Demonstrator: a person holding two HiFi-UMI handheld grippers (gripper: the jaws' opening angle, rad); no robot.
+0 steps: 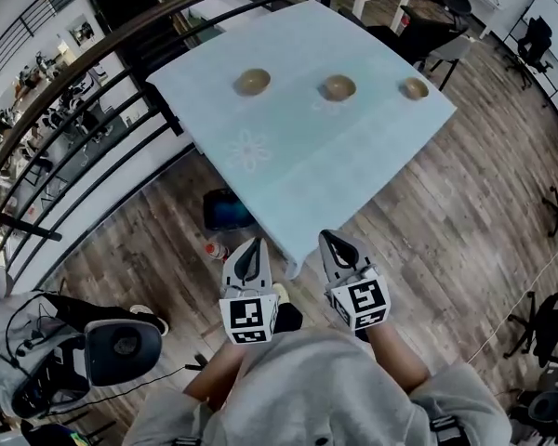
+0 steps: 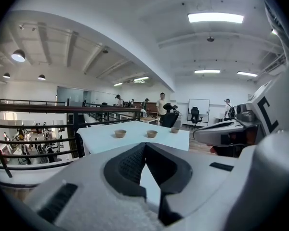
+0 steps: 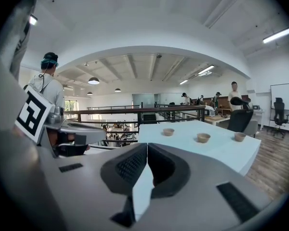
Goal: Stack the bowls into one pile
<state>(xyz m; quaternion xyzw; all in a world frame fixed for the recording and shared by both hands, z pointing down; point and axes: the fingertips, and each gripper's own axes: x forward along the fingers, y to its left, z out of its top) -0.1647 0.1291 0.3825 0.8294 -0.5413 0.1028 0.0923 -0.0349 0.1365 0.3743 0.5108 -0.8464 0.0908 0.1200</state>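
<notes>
Three tan bowls stand in a row on the pale blue tablecloth [image 1: 288,147]: a left bowl [image 1: 252,82], a middle bowl [image 1: 338,87] and a right bowl [image 1: 414,88]. They also show far ahead as the left bowl [image 2: 120,133], middle bowl [image 2: 152,134] and right bowl [image 2: 175,130], and in the right gripper view as left bowl [image 3: 168,132], middle bowl [image 3: 203,137] and right bowl [image 3: 239,136]. My left gripper [image 1: 249,249] and right gripper [image 1: 334,242] hover side by side just short of the table's near corner, both shut and empty.
A dark railing [image 1: 84,147] runs along the table's left side over a drop to a lower floor. A blue bin [image 1: 228,210] sits on the wood floor by the table corner. Office chairs [image 1: 537,40] and desks stand beyond the table, with people in the distance.
</notes>
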